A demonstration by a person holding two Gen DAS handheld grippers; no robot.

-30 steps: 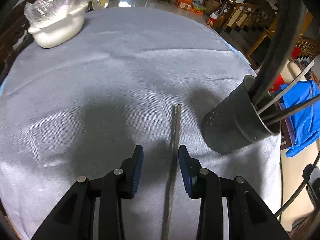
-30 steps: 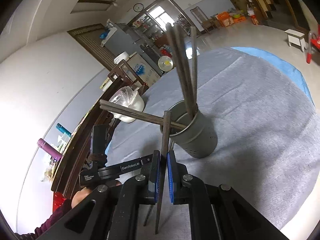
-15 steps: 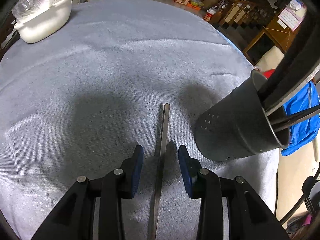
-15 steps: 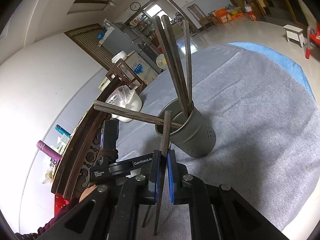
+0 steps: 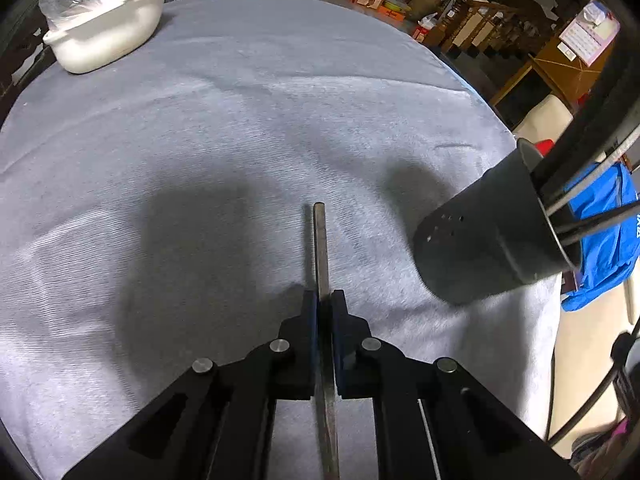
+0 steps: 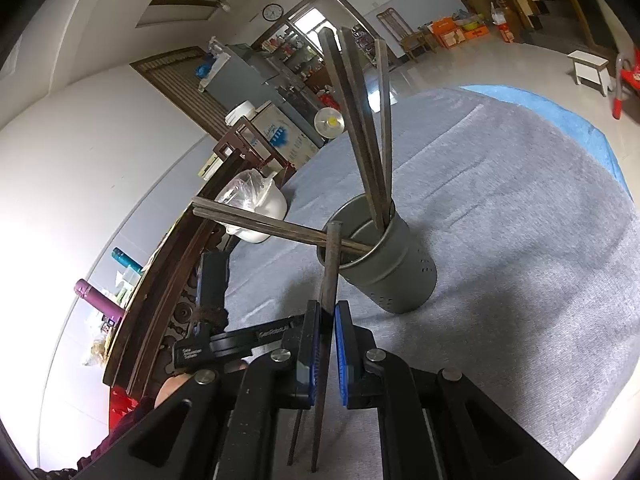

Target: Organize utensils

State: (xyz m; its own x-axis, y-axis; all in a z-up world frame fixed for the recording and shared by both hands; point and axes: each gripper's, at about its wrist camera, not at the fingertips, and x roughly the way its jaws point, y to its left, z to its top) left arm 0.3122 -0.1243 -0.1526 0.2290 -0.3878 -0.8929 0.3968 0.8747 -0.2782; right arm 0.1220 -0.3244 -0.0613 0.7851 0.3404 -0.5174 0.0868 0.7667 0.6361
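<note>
1. Left gripper point(image 5: 325, 300): its jaws have just been closing and now clamp a single dark chopstick point(image 5: 321, 240) between the blue pads. The chopstick lies along the grey tablecloth point(image 5: 200, 120), its far end pointing away from the gripper and its near end running back between the black fingers.
2. Right gripper point(image 6: 328, 312): clenched on a second chopstick point(image 6: 332, 264), held nearly upright. Its upper end stands in front of the near rim of the utensil holder point(image 6: 400, 276); its lower end reaches down past the pads.
3. Utensil holder: a grey metal cylinder with small perforations low on its wall, standing upright on the tablecloth. In the left wrist view it sits to the right of the clamped chopstick, apart from it, near the table's right edge point(image 5: 488, 248).
4. Contents of the holder: three chopsticks point(image 6: 360, 120) lean up and away against the far side of the rim; two more point(image 6: 260, 224) rest across the near left rim, their free ends pointing left.
5. White lidded pot point(image 5: 108, 28): covered with a clear plastic bag, at the far left of the table, well apart from the holder.
6. Blue garment point(image 5: 608, 240): beyond the table's right edge, behind the holder.
</note>
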